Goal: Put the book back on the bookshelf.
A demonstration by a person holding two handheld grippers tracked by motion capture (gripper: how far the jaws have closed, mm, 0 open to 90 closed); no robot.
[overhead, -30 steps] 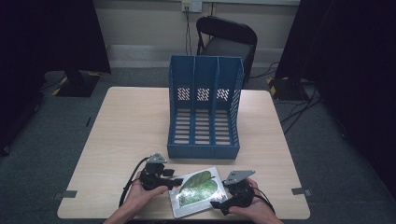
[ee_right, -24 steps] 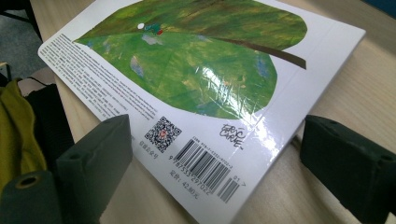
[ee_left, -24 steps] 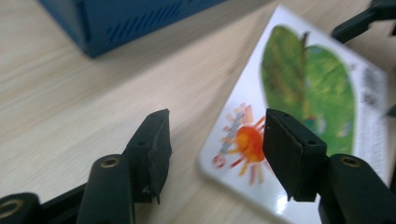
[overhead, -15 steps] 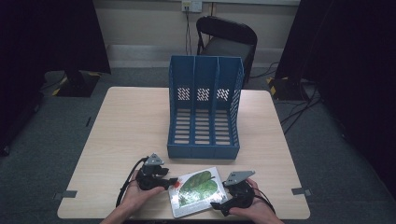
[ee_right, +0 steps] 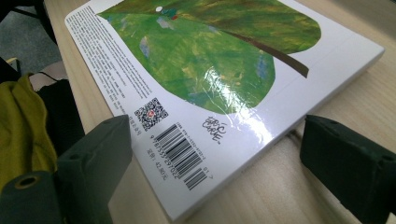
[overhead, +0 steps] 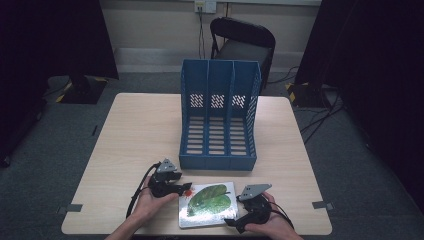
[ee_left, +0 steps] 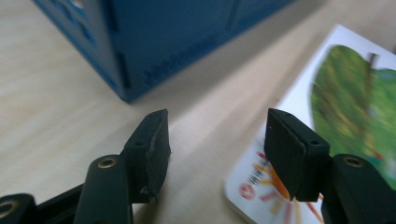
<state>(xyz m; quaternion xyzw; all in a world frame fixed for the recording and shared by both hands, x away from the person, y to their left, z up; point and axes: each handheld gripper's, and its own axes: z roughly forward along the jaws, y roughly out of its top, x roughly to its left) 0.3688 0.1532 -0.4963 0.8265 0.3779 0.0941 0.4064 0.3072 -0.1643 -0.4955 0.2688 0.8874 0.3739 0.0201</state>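
Table (overhead: 125, 130), light wood, carrying three items, listed from its left edge. Left gripper (overhead: 181, 189): held low near the front edge, jaws parted with nothing between them, one pad over the left corner of the book, the other over bare wood. Book (overhead: 207, 205): a thin picture book with a green leaf on a white cover, lay flat at the middle of the front edge, barcode corner toward the person. Right gripper (ee_right: 219, 158): at the book's front right corner, jaws wide apart and straddling that corner, not yet closed on it. File rack (overhead: 218, 117): blue, three slots, stood just behind the book at the table's centre. Step in hand appeared to be taking hold of the book; the next move likely called for closing the right jaws on the corner and lifting the edge, perhaps toward a rack slot.
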